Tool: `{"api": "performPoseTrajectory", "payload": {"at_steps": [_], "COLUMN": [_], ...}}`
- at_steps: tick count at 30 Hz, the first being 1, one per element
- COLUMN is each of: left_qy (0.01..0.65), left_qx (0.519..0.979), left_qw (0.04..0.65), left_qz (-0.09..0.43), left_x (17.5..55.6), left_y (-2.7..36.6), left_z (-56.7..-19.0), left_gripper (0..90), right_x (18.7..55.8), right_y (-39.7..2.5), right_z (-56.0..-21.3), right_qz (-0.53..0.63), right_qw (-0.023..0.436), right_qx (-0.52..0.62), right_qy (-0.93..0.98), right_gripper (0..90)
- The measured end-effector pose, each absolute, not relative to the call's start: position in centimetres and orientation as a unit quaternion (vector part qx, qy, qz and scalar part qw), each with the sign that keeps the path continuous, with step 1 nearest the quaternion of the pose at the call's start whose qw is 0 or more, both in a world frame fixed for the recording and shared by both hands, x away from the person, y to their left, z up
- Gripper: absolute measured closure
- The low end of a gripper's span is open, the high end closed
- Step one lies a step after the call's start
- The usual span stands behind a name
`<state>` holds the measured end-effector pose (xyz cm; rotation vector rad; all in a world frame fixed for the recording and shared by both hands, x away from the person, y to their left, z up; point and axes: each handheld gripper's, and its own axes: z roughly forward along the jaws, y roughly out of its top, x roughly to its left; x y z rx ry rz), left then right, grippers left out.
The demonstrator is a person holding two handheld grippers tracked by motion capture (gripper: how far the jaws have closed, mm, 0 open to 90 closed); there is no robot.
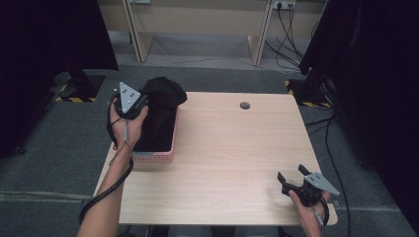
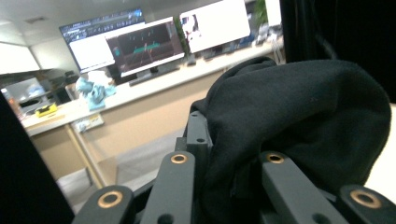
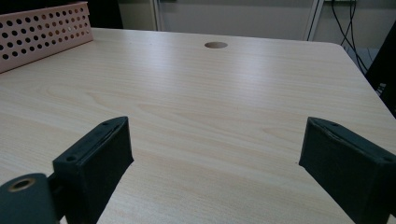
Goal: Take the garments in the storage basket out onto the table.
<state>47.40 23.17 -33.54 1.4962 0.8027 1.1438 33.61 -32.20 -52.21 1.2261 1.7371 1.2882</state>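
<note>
A black garment bulges up out of the far end of a pink perforated basket at the table's left edge. My left gripper is at that bundle, held above the basket's far left corner. In the left gripper view its jaws are closed into the black garment, which drapes over and hides the fingertips. My right gripper hovers low over the table's near right corner, open. In the right gripper view my right gripper has its jaws spread wide, with bare wood between them.
The light wooden table has a cable hole near its far edge. The pink basket's wall is at the upper left of the right gripper view. Black curtains and cables flank the table on the floor.
</note>
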Motion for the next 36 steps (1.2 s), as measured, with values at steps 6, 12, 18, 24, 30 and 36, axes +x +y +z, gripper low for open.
{"api": "performPoseTrajectory", "payload": {"at_steps": [6, 12, 18, 24, 30, 36], "left_qy": [0.321, 0.312, 0.301, 0.295, 0.293, 0.282], "left_qx": [0.604, 0.591, 0.576, 0.572, 0.564, 0.561], "left_qw": [0.543, 0.561, 0.575, 0.58, 0.588, 0.592], "left_qz": [0.487, 0.489, 0.497, 0.499, 0.501, 0.506], "left_x": [47.2, 47.0, 46.8, 46.6, 46.6, 46.3], "left_y": [23.3, 23.2, 23.0, 22.8, 22.6, 22.2], "left_z": [-30.5, -28.6, -26.1, -25.2, -24.0, -22.9], "left_gripper": [81.3, 81.3, 81.2, 81.2, 81.2, 81.0], "right_x": [33.6, 33.6, 33.6, 33.7, 33.7, 33.7], "right_y": [-32.2, -32.2, -32.2, -32.2, -32.2, -32.1], "right_z": [-52.2, -52.2, -52.2, -52.2, -52.2, -52.2], "right_qz": [0.491, 0.491, 0.49, 0.491, 0.491, 0.491], "right_qw": [0.321, 0.32, 0.321, 0.32, 0.32, 0.321], "right_qx": [0.467, 0.466, 0.466, 0.467, 0.466, 0.465], "right_qy": [0.662, 0.662, 0.663, 0.663, 0.662, 0.663], "right_gripper": [9.1, 9.1, 9.1, 9.1, 9.1, 9.2]}}
